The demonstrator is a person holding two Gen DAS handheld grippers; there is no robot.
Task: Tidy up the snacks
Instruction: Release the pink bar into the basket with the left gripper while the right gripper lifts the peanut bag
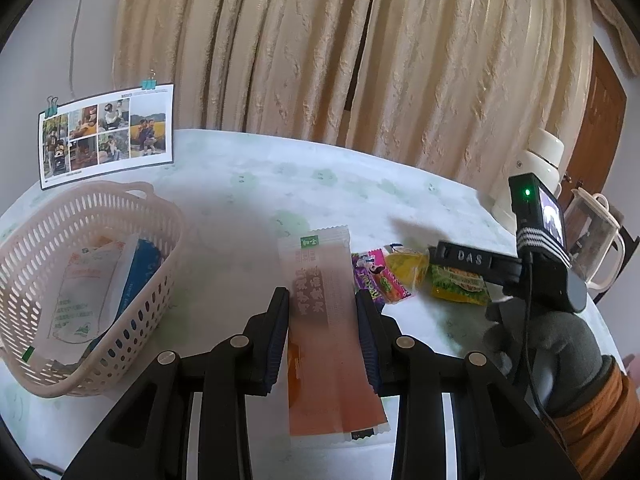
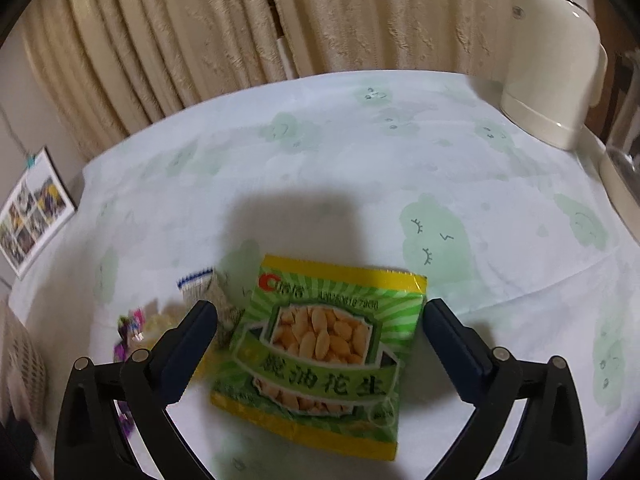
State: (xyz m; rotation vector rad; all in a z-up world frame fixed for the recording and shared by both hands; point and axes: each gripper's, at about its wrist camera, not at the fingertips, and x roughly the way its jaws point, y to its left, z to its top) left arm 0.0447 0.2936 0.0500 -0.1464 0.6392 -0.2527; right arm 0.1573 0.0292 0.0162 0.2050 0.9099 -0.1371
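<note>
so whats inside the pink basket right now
The basket holds a white snack packet leaning over a blue packet, with something orange behind. The packets and the basket wall hide whatever lies beneath.

Both wrist views look forward along their fingers, low over the table (image 1: pixel 248 200), toward the curtain (image 1: pixel 360 52); both show the peanut packet (image 2: pixel 320 352), close in the right view.
</note>
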